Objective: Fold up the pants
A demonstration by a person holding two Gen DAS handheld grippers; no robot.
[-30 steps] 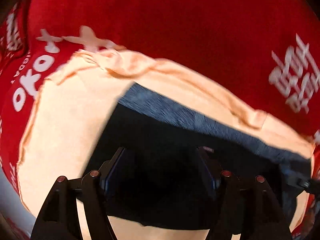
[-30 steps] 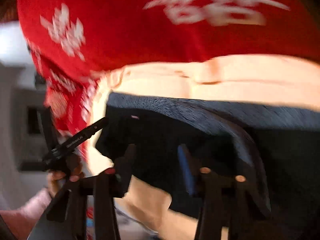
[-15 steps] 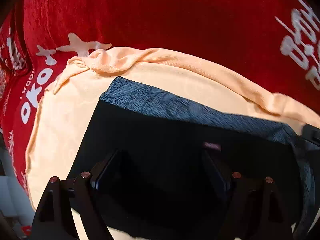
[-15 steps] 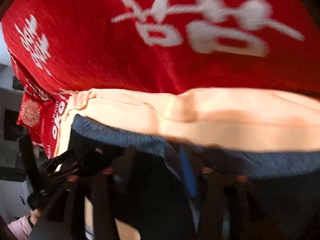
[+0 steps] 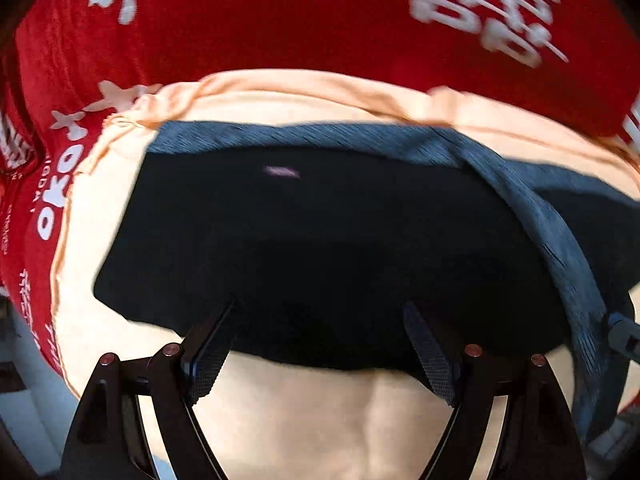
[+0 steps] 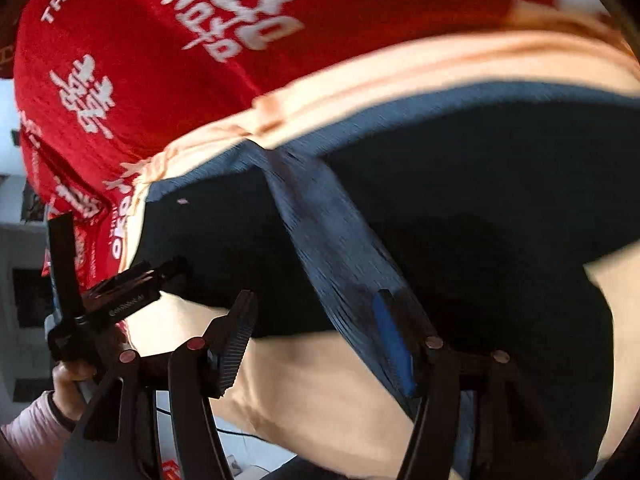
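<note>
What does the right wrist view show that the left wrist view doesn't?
Only the right wrist view: the left hand-held gripper from outside, the hand gripping it, and a pink sleeve. Only the left wrist view: that gripper's open fingers up close. Both: dark pants with a grey waistband on a peach cloth over a red cover.

Warm glare, motion blur, fisheye warp

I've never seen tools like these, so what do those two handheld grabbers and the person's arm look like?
Each is a black plastic two-finger gripper: the left gripper has dark cross-hatched pads, and the right gripper has one bright blue pad. Small reddish rivets dot their linkages. The person wears a pale pink sleeve.
</note>
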